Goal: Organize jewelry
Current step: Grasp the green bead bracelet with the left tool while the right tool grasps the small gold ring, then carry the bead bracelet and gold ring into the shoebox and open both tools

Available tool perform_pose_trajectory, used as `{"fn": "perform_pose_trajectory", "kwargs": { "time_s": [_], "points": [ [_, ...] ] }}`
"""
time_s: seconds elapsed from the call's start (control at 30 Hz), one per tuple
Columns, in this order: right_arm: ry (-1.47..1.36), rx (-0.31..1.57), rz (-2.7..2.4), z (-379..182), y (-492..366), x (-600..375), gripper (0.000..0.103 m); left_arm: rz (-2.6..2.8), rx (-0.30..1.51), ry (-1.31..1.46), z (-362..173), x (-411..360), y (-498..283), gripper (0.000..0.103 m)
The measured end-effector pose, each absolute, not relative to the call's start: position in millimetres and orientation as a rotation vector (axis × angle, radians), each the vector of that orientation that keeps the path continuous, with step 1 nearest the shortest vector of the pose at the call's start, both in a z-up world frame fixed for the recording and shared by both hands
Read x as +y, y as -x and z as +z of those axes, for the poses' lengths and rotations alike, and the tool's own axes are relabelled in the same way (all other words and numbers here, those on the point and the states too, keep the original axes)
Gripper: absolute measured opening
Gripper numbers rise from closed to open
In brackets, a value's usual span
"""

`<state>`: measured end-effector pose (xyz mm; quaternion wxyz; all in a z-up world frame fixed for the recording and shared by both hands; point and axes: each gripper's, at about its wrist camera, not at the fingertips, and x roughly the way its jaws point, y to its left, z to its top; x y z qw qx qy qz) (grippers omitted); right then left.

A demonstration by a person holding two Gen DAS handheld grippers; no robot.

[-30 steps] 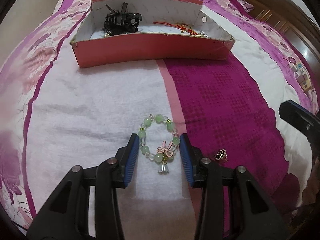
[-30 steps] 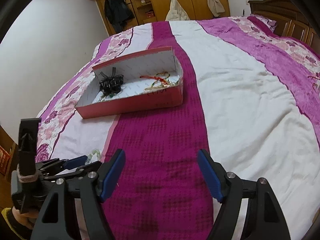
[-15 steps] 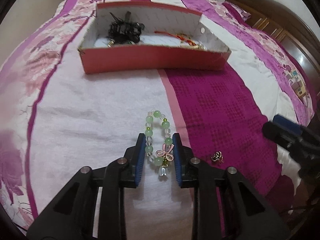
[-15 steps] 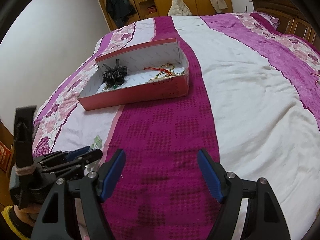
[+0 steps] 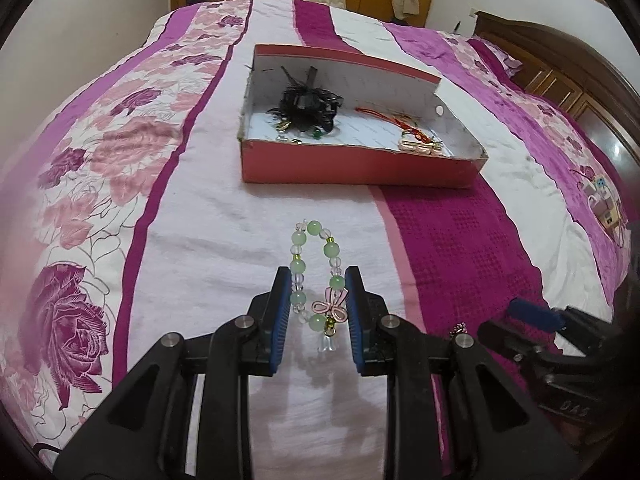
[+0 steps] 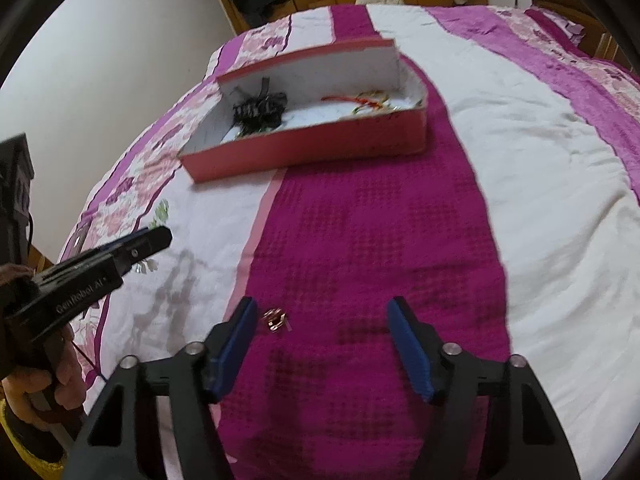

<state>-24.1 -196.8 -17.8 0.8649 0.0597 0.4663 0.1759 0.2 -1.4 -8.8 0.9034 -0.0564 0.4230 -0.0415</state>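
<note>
The green bead bracelet (image 5: 316, 276) sits between the blue pads of the left hand-held gripper (image 5: 318, 312), which pinches it from both sides; the loop is squeezed narrow and stands out ahead of the fingertips, its pink bow charm (image 5: 333, 307) against the right pad. Whether it is lifted off the bedspread (image 5: 200, 216) or resting on it I cannot tell. Straight ahead of this hand-held gripper, well apart, lies the red box (image 5: 360, 168), white inside, holding a black hair ornament (image 5: 308, 106) toward its left end and a red cord piece (image 5: 384, 116) toward its right. The right hand-held gripper (image 6: 322, 338) has its fingers spread wide with nothing between the pads, above the magenta stripe of the bedspread. A small gold ring (image 6: 275, 319) lies just beside the inner face of its left finger, near the tip. The red box is far ahead of it, slightly left.
</note>
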Motion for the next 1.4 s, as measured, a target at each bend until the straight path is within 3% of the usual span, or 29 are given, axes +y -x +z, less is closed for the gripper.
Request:
{"fn": "perform_pose_trajectory", "kwargs": {
  "time_s": [0.07,0.3,0.47,0.63,1.4],
  "points": [
    [-0.126,1.002,0.389,-23.1,22.0,-190.4,0.058,-0.083,0.873,0.122,-9.9,1.0,0.5,0.018],
    [-0.084,1.032,0.410,-34.4,18.3,-173.1,0.047,-0.084,0.870,0.140,-11.6,5.8,1.4,0.018],
    [-0.064,1.029,0.404,-37.6,17.2,-169.2,0.028,-0.087,0.874,0.138,-12.9,4.4,0.8,0.018],
    [-0.050,1.022,0.416,-40.4,17.3,-168.4,0.017,-0.088,0.878,0.139,-13.1,3.0,0.4,0.018],
    [-0.158,0.769,0.486,32.3,6.6,-202.9,0.017,-0.118,0.653,0.131,48.0,-15.0,-17.0,0.018]
  ]
}}
